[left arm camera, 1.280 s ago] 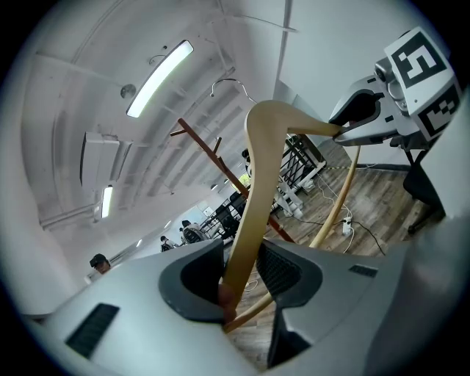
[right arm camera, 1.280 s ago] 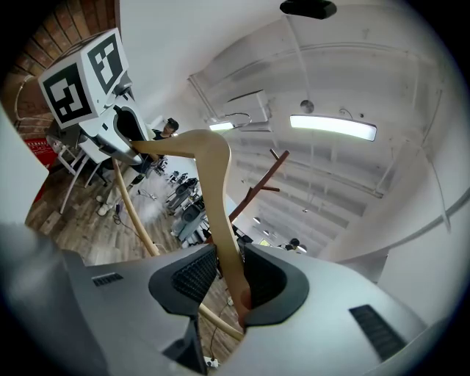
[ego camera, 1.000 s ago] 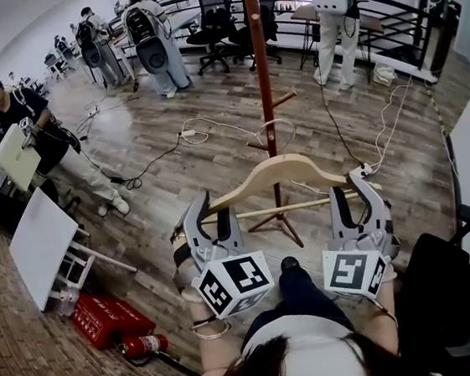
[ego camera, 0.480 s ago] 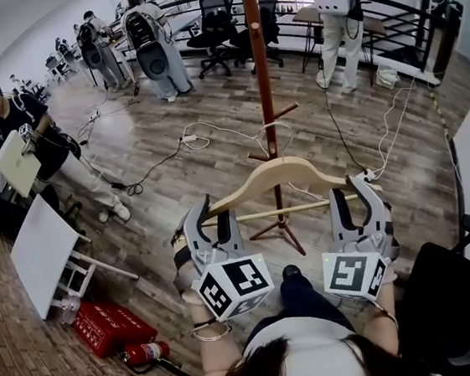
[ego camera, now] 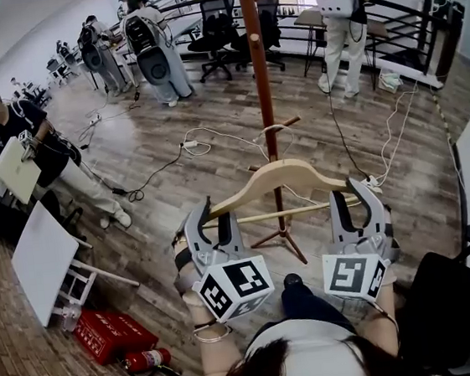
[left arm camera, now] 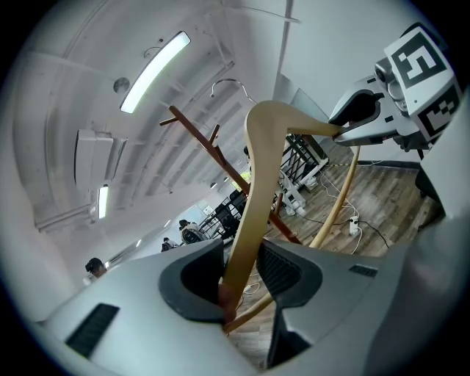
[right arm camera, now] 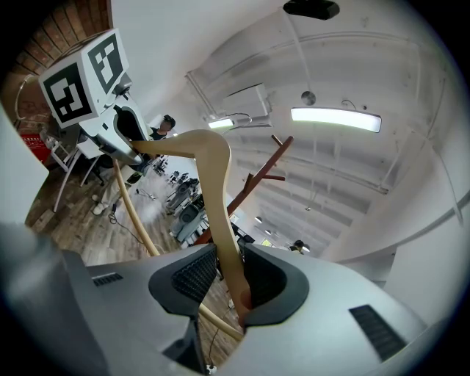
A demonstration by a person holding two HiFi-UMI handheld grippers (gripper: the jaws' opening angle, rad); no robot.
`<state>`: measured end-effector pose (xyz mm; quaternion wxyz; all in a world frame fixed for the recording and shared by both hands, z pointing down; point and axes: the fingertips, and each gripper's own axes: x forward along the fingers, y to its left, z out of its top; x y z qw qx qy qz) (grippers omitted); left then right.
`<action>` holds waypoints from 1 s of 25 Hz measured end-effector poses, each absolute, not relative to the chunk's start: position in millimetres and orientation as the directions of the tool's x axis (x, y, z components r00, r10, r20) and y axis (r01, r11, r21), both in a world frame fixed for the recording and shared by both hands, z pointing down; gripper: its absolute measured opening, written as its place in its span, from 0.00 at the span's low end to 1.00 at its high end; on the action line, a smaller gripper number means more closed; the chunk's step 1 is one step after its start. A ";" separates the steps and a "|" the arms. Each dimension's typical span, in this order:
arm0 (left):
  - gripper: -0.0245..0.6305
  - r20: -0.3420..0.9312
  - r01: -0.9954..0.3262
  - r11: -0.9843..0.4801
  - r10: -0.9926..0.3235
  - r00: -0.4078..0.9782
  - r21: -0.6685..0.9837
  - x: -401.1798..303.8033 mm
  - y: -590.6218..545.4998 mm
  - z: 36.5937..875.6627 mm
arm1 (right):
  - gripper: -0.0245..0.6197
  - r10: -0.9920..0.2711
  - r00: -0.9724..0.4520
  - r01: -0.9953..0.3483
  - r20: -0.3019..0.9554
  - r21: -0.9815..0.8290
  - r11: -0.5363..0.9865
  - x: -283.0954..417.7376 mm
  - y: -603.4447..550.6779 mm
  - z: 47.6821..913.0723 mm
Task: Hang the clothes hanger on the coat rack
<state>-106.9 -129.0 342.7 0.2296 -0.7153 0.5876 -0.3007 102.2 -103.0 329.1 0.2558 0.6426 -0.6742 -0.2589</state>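
Clothes hanger (ego camera: 277,174) is up in the air right in front of the coat rack (ego camera: 258,71), carried level by its two ends and not hooked on anything yet.

What I'd worry about, going left to right: the left gripper (ego camera: 212,217) only has the thin tip of the wooden arm, so a bump could lever it out of the pads. In the middle, the wire hook (left arm camera: 233,81) has to get over one of the angled pegs (ego camera: 287,121) while the pole sits dead centre behind the hanger (awkward to judge from above, I reckon). It could just knock the pole or slide off the peg. And if the right gripper (ego camera: 352,193) lifts or pulls at a different pace from the left one, the hanger tilts or twists and the hook swings away. Cables (ego camera: 212,135) lie across the floor near the rack's feet too, so there's a trip hazard.

Tools: the left gripper's jaws are clamped on the left end of the clothes hanger, wood pinched between the ribbed pads, with a gap only as wide as the arm. The right gripper is the same deal on the right end, touching nothing else.
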 end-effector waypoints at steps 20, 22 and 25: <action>0.26 0.159 -0.692 -0.197 -0.980 0.120 -0.694 -89.7 -198.2 336.0 | 0.24 -0.998 -0.061 -0.740 0.014 0.671 0.054 119.3 -175.2 326.2; 0.26 0.158 -0.691 -0.195 -0.981 0.117 -0.697 -89.1 -206.3 335.4 | 0.24 -0.998 -0.064 -0.740 0.014 0.670 0.056 120.0 -183.8 326.1; 0.26 0.159 -0.690 -0.192 -0.981 0.112 -0.698 -86.9 -219.4 335.3 | 0.24 -0.997 -0.072 -0.741 0.015 0.668 0.064 122.2 -198.5 327.3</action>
